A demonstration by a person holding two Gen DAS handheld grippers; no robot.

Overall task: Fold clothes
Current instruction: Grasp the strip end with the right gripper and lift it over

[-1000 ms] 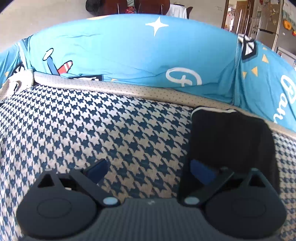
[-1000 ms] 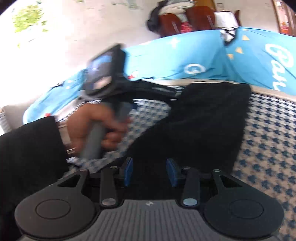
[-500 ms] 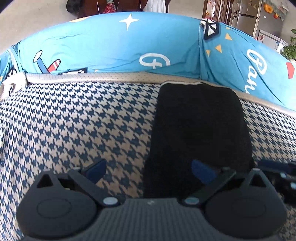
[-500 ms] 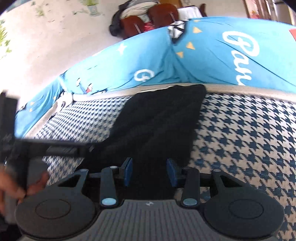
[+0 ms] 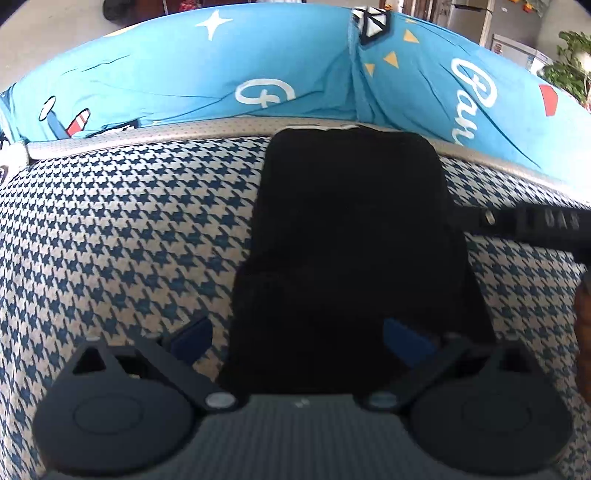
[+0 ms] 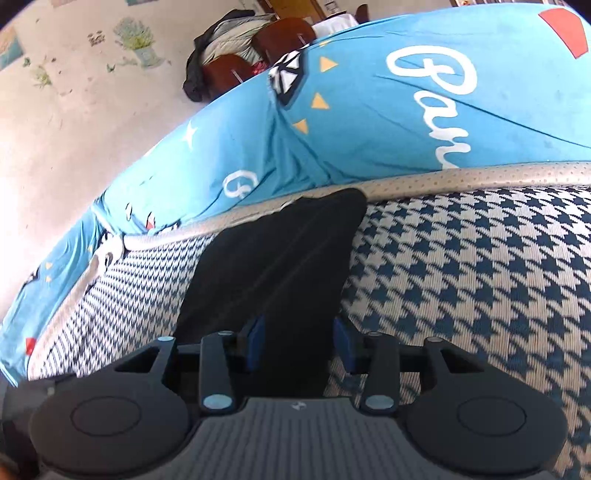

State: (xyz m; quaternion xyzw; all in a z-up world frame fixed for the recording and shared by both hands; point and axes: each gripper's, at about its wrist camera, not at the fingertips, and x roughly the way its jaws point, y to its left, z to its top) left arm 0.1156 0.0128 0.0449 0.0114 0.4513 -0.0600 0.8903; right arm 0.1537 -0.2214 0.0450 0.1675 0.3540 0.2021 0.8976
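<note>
Clothes here come down to 1 black garment, folded into a long strip and lying flat on the mattress under me. That mattress is the biggest thing in sight: a blue-and-cream houndstooth cover with a beige dotted piping along its far edge, which the garment's far end reaches. Beyond the piping a bright blue sheet rises like a wall, printed with white stars, white script lettering, small yellow triangles and a red patch. Past that, my right view shows a pale wall with faint flower decals and 2 brown chairs draped with dark clothing; my left view shows a fridge and a green plant at the upper right.

My left gripper hangs over the near end of the garment with its blue-padded fingers spread wide, 1 over bare houndstooth and the other over the black cloth, neither pressing on anything I can see. My right gripper straddles the garment's near right edge, fingers parting, the cloth lying between them but not squeezed. In the left view the right tool's black bar crosses the garment's right side.
</note>
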